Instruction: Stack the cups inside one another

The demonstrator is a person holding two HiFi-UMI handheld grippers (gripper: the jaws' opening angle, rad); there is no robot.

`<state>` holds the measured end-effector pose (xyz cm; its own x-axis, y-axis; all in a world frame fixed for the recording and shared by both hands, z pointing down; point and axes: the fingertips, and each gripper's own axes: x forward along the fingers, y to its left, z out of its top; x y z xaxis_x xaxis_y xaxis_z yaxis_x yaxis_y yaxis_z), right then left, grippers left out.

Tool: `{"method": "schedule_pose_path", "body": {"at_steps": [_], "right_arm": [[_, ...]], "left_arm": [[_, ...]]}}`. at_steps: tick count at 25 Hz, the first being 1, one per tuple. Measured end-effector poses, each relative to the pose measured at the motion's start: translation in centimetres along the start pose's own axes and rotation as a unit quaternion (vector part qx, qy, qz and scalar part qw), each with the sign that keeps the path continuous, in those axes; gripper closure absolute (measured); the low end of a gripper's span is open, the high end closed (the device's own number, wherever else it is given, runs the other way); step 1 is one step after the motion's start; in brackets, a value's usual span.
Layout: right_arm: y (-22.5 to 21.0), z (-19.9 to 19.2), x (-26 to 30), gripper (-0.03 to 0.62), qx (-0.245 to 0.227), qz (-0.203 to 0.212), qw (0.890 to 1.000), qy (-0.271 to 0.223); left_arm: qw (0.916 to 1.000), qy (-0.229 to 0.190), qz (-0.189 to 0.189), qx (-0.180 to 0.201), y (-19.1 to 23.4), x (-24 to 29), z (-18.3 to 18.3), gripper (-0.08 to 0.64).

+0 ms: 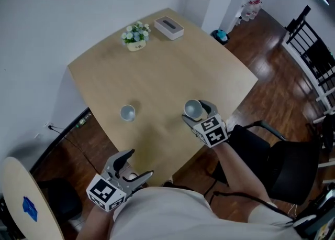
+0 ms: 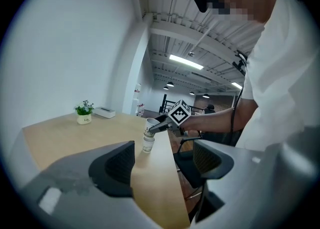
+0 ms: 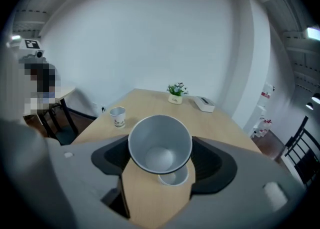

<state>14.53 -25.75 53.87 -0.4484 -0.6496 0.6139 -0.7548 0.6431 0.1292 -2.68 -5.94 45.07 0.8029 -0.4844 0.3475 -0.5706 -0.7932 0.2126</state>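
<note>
We record the right gripper (image 1: 199, 115) clamped on a tilted white paper cup (image 3: 160, 145), directly above a second white paper cup (image 2: 148, 144) standing on the tan wooden table (image 1: 172, 71). A third white paper cup (image 1: 127, 112) stands well apart. The left gripper (image 1: 138, 163) has its jaws wide and empty.

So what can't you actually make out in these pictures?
Lower cup: in the head view it is hidden beneath the held cup. In the right gripper view only part of its rim shows.
Whether those two cups touch: the left gripper view shows them too small to tell.
Print on the lone cup and the label on the flower pot: too small to read in every view.
</note>
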Motion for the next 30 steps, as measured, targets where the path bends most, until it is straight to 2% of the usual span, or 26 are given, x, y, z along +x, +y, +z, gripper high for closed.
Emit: {"method": "schedule_pose_path", "body": {"at_steps": [3,6,13,18,24,30], "right_arm": [[-2.7,-1.5,-0.4,0.219,0.017,-0.019,1.000,0.010],[-3.9,-2.9,0.5,0.219,0.024,-0.021,0.999,0.021],[-3.6,-4.9,2.8,0.215,0.027,-0.005,0.999,0.032],[-3.4,-5.4,3.2,0.202,0.027,-0.009,0.999,0.032],[-1.5,-4.2,1.7,0.198,0.023,-0.003,1.000,0.020],[3.5,-1.1,1.3,0.198,-0.005,0.030,1.000,-0.002]], "left_arm": [[1.0000,0.003,-0.004,0.002,-0.4,0.8,0.4,0.179],[1.0000,0.004,0.000,0.000,-0.5,0.9,0.4,0.179],[0.9996,0.013,0.022,-0.014,-0.6,0.5,-0.5,0.179],[0.9993,0.014,0.030,-0.017,-0.6,0.4,-0.5,0.179],[0.9996,0.012,0.022,-0.015,-0.8,-0.1,-0.8,0.172],[0.9992,-0.005,0.028,-0.029,-0.2,-1.7,-0.8,0.170]]}}
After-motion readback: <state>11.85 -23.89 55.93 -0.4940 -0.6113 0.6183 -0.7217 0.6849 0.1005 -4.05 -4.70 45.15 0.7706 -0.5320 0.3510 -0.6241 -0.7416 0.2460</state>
